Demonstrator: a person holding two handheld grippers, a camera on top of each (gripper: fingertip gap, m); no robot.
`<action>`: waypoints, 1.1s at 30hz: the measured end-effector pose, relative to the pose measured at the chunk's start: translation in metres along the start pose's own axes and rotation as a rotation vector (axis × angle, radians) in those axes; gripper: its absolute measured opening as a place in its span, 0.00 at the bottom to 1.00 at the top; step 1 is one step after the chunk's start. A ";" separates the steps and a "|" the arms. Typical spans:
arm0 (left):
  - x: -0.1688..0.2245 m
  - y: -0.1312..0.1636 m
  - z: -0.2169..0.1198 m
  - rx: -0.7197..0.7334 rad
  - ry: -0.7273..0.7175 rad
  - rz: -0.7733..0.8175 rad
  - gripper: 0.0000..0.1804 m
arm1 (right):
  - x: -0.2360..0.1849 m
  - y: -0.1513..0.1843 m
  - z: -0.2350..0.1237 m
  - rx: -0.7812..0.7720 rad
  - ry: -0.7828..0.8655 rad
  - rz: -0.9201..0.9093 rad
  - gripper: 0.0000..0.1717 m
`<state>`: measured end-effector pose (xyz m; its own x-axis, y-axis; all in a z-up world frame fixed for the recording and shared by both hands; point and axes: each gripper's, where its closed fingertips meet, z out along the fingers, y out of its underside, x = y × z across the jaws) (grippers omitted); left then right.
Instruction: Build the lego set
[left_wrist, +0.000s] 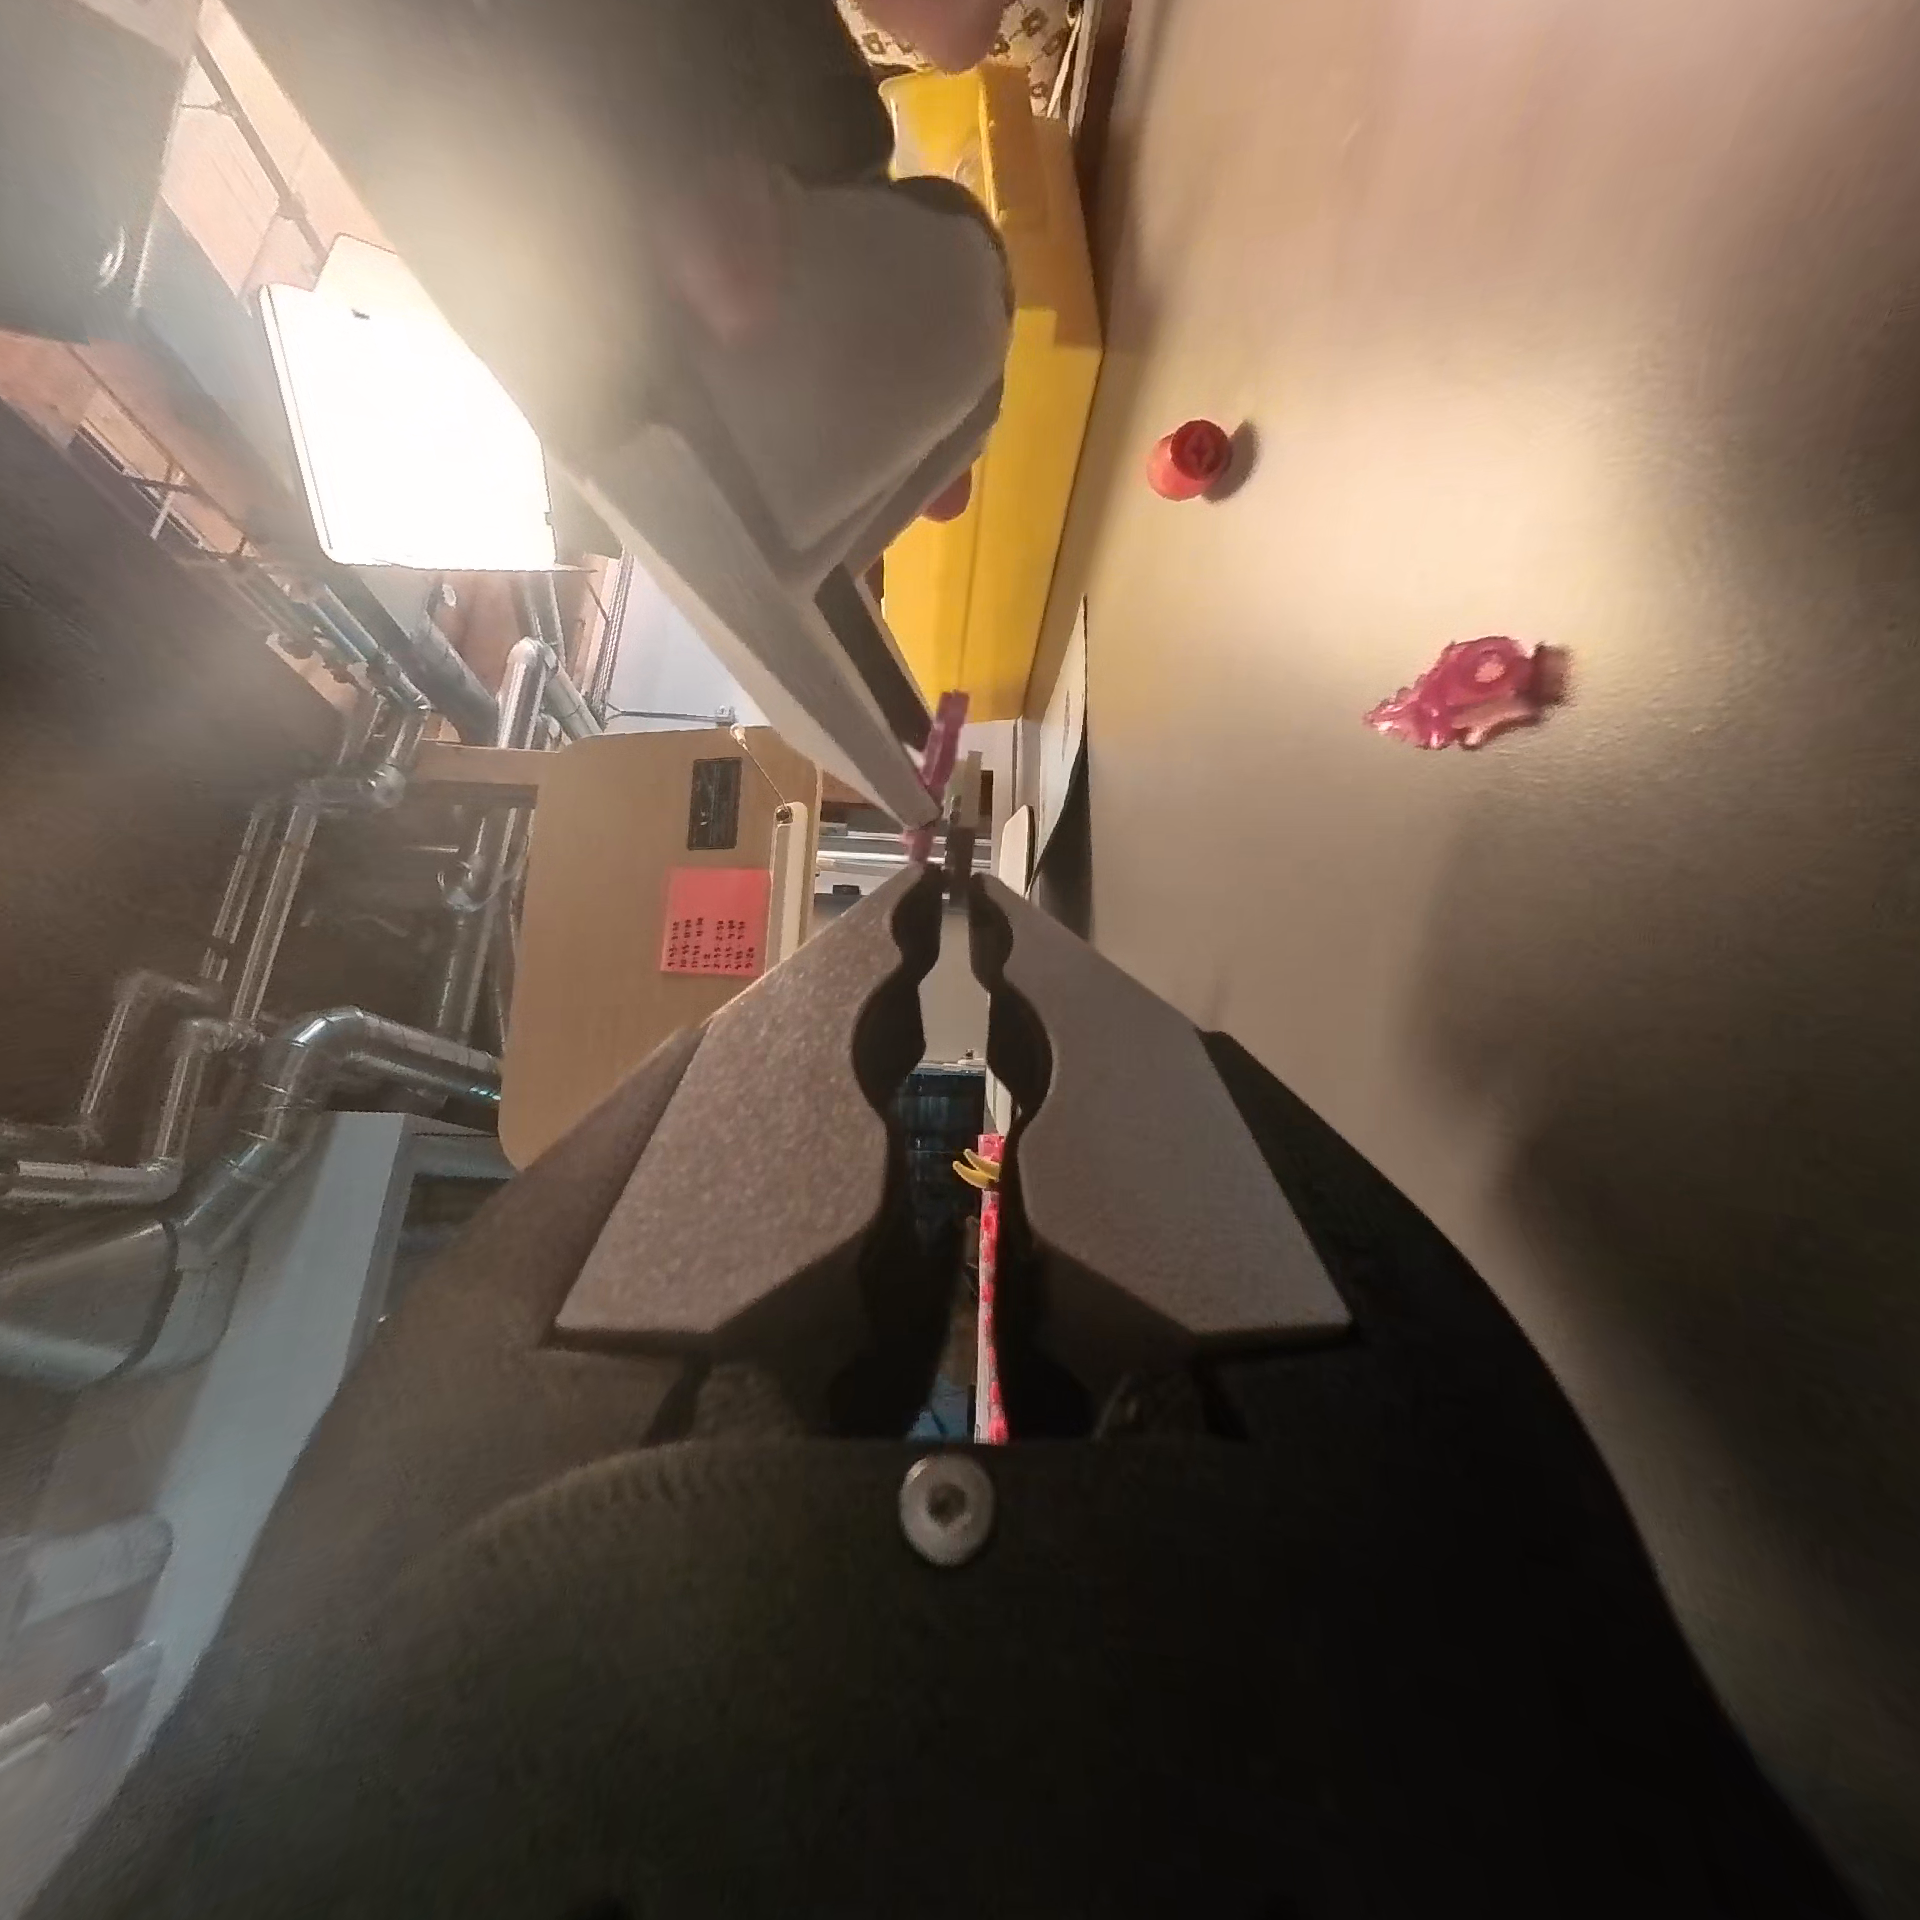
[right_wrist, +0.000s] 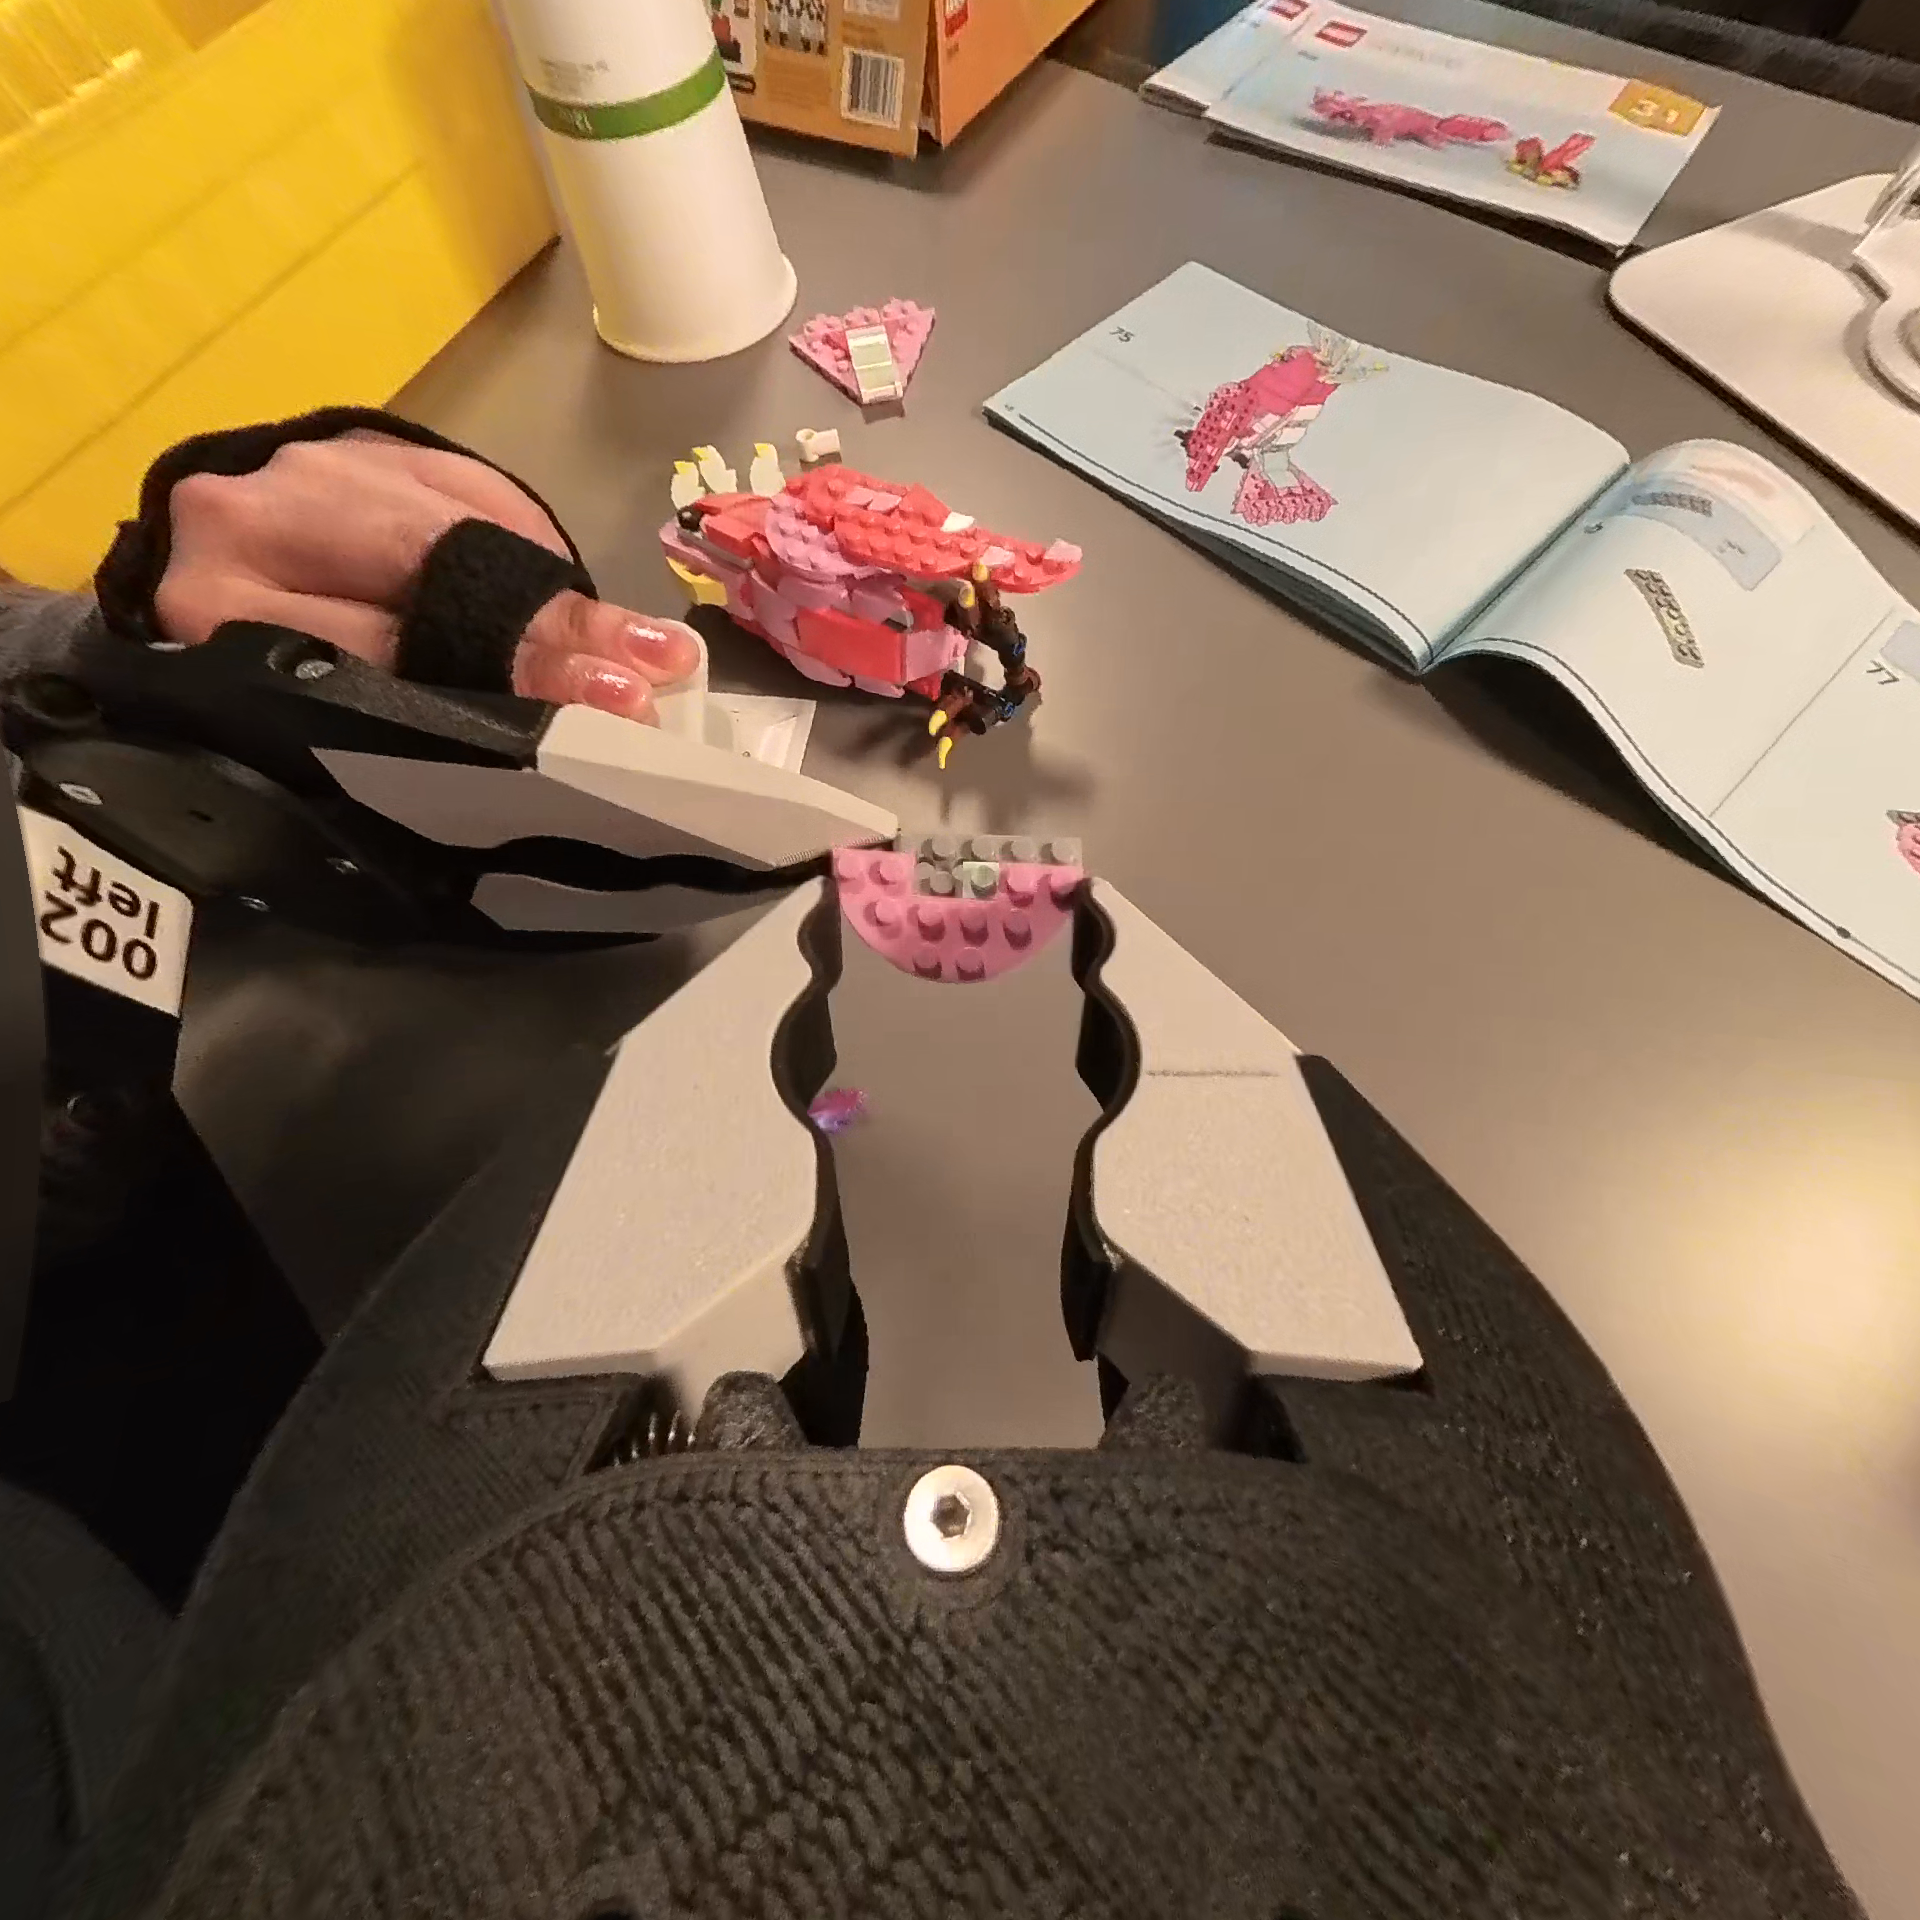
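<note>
Grey tabletop (right_wrist: 1351, 935) all around, and right up close the right gripper (right_wrist: 956, 894) has its two fingertips pressed on the ends of a pink half-round brick plate (right_wrist: 951, 935) with grey studded pieces along its straight edge, held clear of the table. Coming in from the left, the left gripper (right_wrist: 873, 847) is closed to a thin slit, tip at the plate's corner; whether it pinches anything there, can't tell. A gloved hand (right_wrist: 343, 551) is on that tool. Just behind, a red and pink brick model (right_wrist: 852, 592) with clawed legs lies on its side, an open instruction booklet (right_wrist: 1455, 520) to its right, then a white cup (right_wrist: 665, 177) and yellow bin (right_wrist: 208, 229) farther back.
</note>
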<state>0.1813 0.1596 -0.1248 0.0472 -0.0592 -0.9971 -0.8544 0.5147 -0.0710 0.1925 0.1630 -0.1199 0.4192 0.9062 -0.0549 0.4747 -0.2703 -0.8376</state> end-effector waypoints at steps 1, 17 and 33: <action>0.000 0.000 0.000 -0.001 0.002 -0.001 0.02 | 0.000 0.001 0.000 -0.009 0.001 -0.013 0.25; 0.051 0.000 0.000 -0.022 0.278 0.070 0.02 | 0.004 0.046 0.027 -0.136 -0.113 0.107 0.25; 0.055 -0.004 -0.001 0.013 0.339 -0.109 0.06 | 0.004 0.045 0.027 -0.129 -0.225 0.057 0.25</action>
<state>0.1868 0.1532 -0.1797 -0.0387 -0.3941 -0.9182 -0.8471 0.5004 -0.1791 0.1949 0.1632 -0.1726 0.2725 0.9340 -0.2309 0.5559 -0.3487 -0.7546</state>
